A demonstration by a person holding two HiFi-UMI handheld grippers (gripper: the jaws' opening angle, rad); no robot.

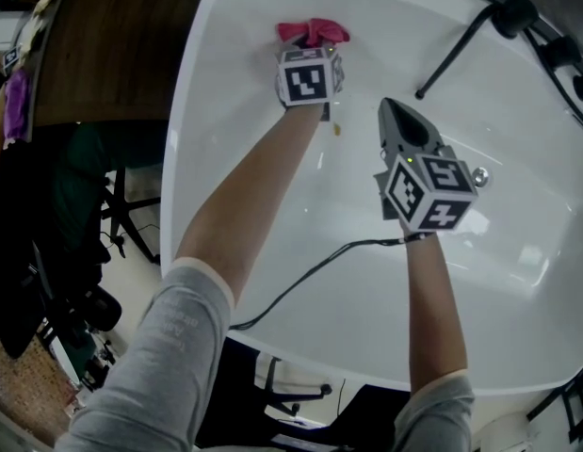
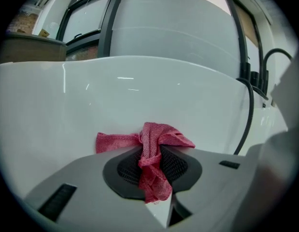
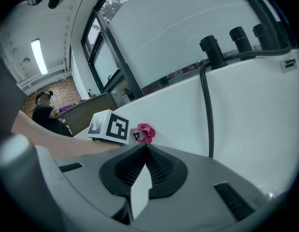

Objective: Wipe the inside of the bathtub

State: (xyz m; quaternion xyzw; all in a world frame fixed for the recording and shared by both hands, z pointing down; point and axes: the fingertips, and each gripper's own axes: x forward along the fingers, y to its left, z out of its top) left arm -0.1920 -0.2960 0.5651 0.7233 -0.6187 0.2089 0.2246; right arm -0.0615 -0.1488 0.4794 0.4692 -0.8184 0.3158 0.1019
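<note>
The left gripper is clamping a pink cloth and holding it against the bathtub's inner wall. The right gripper is hovering inside the bathtub, closed and empty.

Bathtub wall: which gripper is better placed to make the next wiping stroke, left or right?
Left. The left gripper is shut on the pink cloth, which appears to touch the bathtub wall. The right gripper is shut, empty, and apart from the wall.
</note>
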